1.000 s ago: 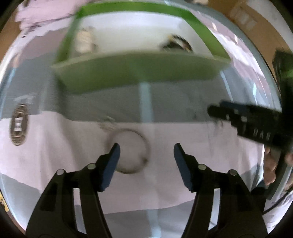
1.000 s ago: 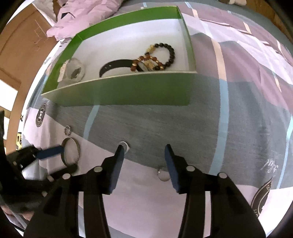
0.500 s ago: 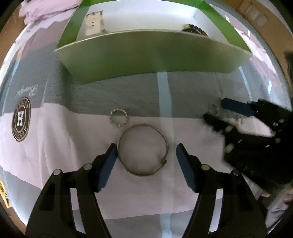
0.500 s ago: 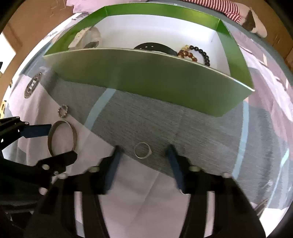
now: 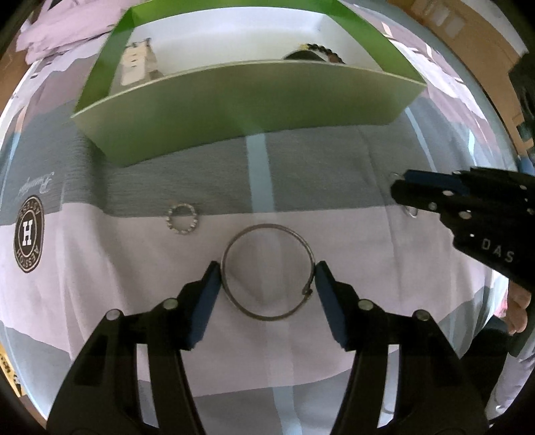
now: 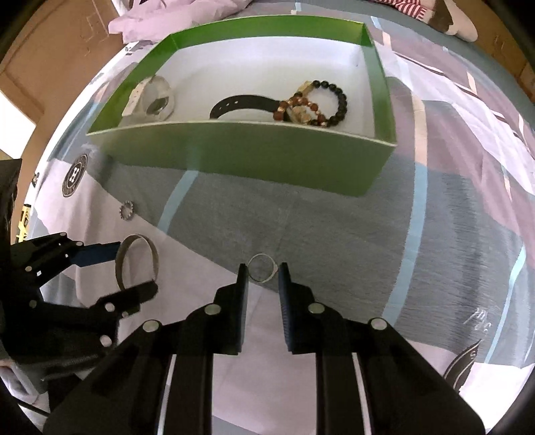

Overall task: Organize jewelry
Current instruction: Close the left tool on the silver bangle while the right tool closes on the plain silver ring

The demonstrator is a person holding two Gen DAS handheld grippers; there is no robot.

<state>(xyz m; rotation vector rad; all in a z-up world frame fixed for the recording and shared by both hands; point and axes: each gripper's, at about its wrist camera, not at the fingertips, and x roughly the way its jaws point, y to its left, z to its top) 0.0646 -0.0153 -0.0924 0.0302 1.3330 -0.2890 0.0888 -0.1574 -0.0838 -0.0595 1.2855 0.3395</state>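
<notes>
The jaws of the left gripper (image 5: 267, 276) stand wide, one on each side of a thin metal bangle (image 5: 268, 271) that lies flat on the bed cover (image 5: 334, 174); both blue pads (image 5: 209, 301) are at the outer edge of the bangle, and I cannot tell if they already press it, so the grip is not closed. The jaws of the right gripper (image 6: 263, 276) are narrow but apart, and a small plain ring (image 6: 263, 271) lies on the cover just in front of their tips, between them, not clamped as far as one can see. In the left wrist view the right gripper comes in from the right side, low over the cover, and its tips cover most of this ring. A second small ring with a beaded edge (image 5: 182, 219) lies on the cover to the left of the bangle and a little further away, apart from both grippers. Behind these pieces stands a green box (image 6: 247, 157) with a white inside. In the box, at the right, are a dark bead bracelet (image 6: 334, 97) and a brown bead bracelet (image 6: 294, 107) that touch each other, with a black strap (image 6: 240, 103) beside them; at the left lies a clear piece with a white tag (image 6: 153, 98). The cover has grey, lilac and light blue fields and a round badge with the letter H (image 5: 29, 234). Some pale lilac cloth (image 6: 174, 15) is heaped behind the box.
</notes>
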